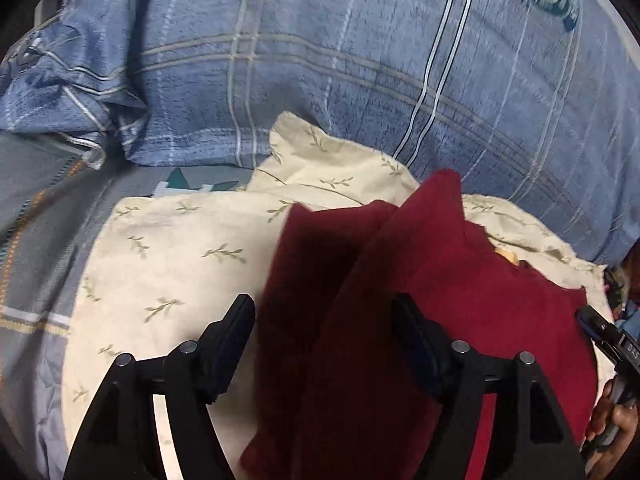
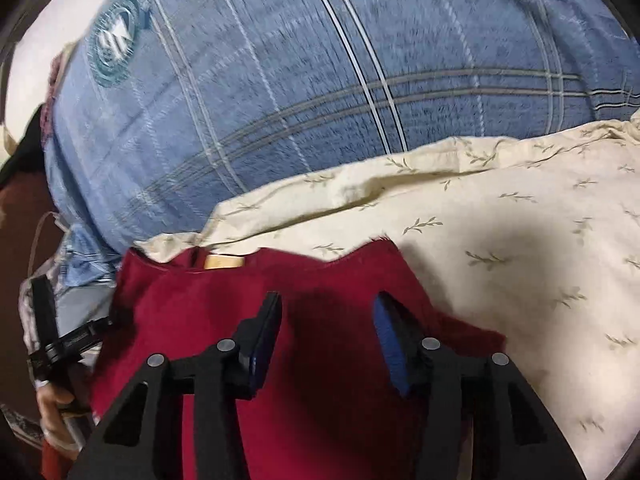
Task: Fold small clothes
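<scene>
Left black two-finger gripper (image 1: 324, 340) spread wide over a dark red knit garment (image 1: 420, 300), nothing pinched between its pads. Right black two-finger gripper (image 2: 326, 340) likewise gaping above the same dark red knit garment (image 2: 224, 320), pads apart and holding nothing. Garment lying partly folded, one flap turned up, atop a cream cloth printed with green sprigs (image 1: 172, 248). Behind that cream cloth, a large blue plaid pillow (image 1: 360, 60). Pale tag (image 2: 224, 262) at the garment's neckline, on the pillow side.
</scene>
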